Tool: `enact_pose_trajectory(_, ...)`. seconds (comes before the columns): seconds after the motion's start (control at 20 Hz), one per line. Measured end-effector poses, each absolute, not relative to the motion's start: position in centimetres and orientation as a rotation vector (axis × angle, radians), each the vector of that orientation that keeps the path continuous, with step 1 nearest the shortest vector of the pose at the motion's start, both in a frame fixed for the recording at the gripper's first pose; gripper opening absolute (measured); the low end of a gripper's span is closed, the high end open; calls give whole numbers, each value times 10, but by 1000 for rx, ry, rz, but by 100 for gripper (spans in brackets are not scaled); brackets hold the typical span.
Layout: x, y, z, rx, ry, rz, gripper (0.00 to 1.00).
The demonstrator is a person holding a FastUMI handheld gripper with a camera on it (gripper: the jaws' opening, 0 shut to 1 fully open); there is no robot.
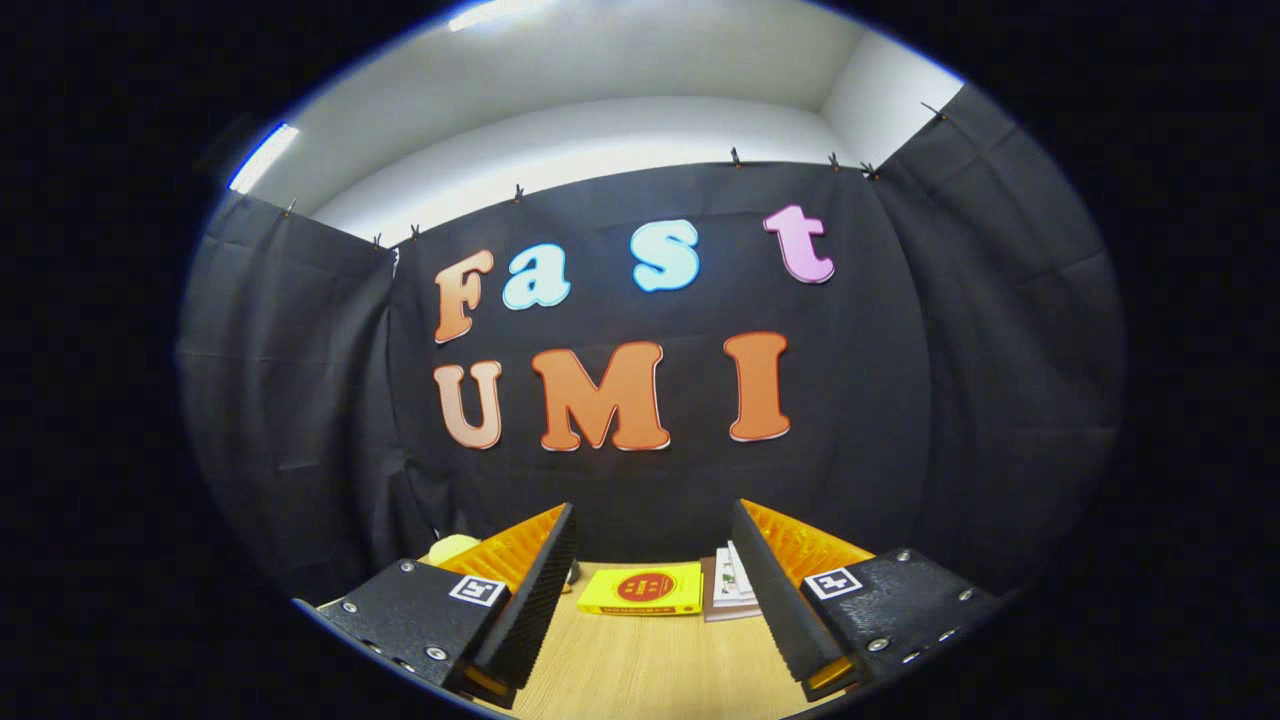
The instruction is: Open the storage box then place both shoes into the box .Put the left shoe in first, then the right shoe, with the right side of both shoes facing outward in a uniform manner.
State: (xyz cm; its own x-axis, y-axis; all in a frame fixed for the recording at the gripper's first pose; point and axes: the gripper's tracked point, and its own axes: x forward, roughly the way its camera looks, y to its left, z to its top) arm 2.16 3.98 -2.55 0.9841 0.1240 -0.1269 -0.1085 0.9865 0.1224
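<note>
My gripper (655, 520) is held level and high, looking at the booth's black cloth wall. Its two fingers stand wide apart with nothing between them, so it is open. Below and beyond the fingers lies a wooden table (640, 665). A small pale yellow rounded thing (452, 547) peeks out behind the left finger; too little of it shows to tell what it is.
A yellow box with a red round print (642, 589) lies flat on the table between and beyond the fingers. Next to it on the right lies a stack of white printed sheets or booklets (730, 585), partly behind the right finger.
</note>
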Motion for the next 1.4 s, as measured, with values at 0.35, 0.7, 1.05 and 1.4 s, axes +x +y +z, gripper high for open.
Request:
enact_pose_trajectory(0.35, 24, 22, 30, 18, -46, 54, 95)
enact_pose_trajectory(0.7, 28, 29, 63, -13, -77, 42, 96)
enact_pose_trajectory(1.05, 27, 28, 72, -12, -69, 27, 96)
enact_pose_trajectory(1.4, 27, 23, 56, -19, -12, -12, 96)
